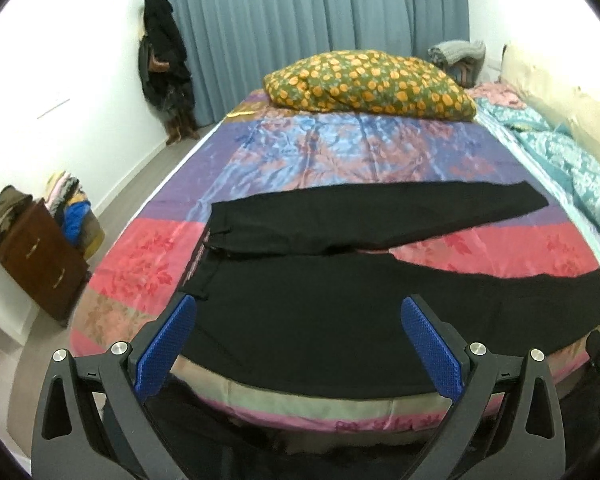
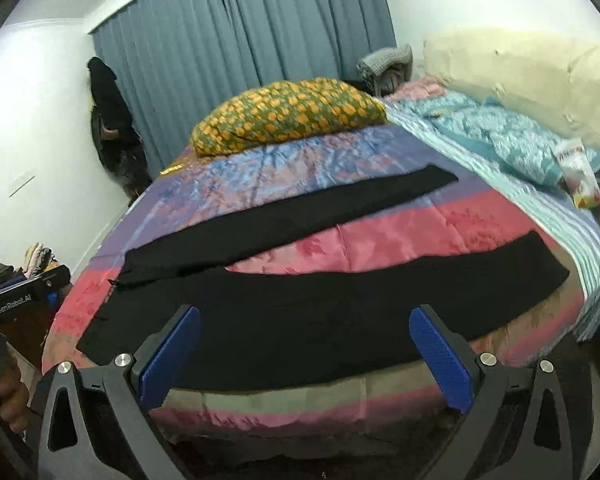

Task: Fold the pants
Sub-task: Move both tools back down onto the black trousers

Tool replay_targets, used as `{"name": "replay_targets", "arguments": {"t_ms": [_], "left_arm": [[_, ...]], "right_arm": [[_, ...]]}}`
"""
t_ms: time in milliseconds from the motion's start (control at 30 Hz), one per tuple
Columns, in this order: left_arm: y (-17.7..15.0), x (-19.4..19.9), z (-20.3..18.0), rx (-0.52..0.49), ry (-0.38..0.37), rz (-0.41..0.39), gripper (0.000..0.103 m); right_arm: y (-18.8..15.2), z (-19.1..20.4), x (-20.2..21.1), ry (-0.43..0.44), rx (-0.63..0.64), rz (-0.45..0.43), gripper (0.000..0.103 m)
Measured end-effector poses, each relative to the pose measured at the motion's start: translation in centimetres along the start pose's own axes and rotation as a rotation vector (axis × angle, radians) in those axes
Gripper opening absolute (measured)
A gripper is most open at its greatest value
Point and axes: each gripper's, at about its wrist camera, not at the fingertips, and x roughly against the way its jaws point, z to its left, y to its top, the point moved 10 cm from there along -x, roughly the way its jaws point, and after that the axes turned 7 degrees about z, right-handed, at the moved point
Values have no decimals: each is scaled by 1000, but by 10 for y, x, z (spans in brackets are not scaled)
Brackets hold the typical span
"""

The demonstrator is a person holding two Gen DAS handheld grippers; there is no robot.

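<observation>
Grippers: left gripper [image 1: 298,334] and right gripper [image 2: 304,344] both hang just before the near edge of the bed [image 1: 140,256], blue pads spread wide, holding nothing. I judge they are kept low and open because the first grasp is not yet made.

Pants: black pants [image 1: 340,320] lie flat on the bed, across its width, close to the near edge. Waistband [image 1: 210,252] is toward the bed's left side; the two legs run to the bed's right side and open like a V, the near leg [image 2: 340,304] along the near edge, the far leg [image 2: 300,216] further in. Spread flat like this, I think, so one leg can be laid over the other.

Edges: near leg almost reaches the near edge of the bed, so a pad can probably slide under the cloth from the front. Hem of the near leg [image 2: 540,264] ends just beside the striped sheet [image 2: 580,248] at the bed's right side.

Open room: between the legs shows a pink wedge of bedcover; beyond the far leg the cover is bare up to the flowered pillow [image 1: 372,80] at the far end.

Limits: blue quilt [image 1: 572,160] lies along the bed's right side; brown cabinet [image 1: 40,256] stands on the floor off the bed's left side, well apart.
</observation>
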Motion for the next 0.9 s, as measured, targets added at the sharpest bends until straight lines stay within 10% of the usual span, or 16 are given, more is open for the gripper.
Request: {"name": "replay_targets", "arguments": {"t_ms": [333, 667, 900], "left_arm": [[4, -111, -46, -84, -44, 185, 102], [124, -253, -49, -38, 85, 125, 102], [81, -358, -34, -13, 118, 220, 102]], "right_arm": [[3, -24, -83, 48, 28, 149, 103], [149, 35, -286, 210, 136, 276, 103], [157, 32, -412, 227, 292, 477, 103]]}}
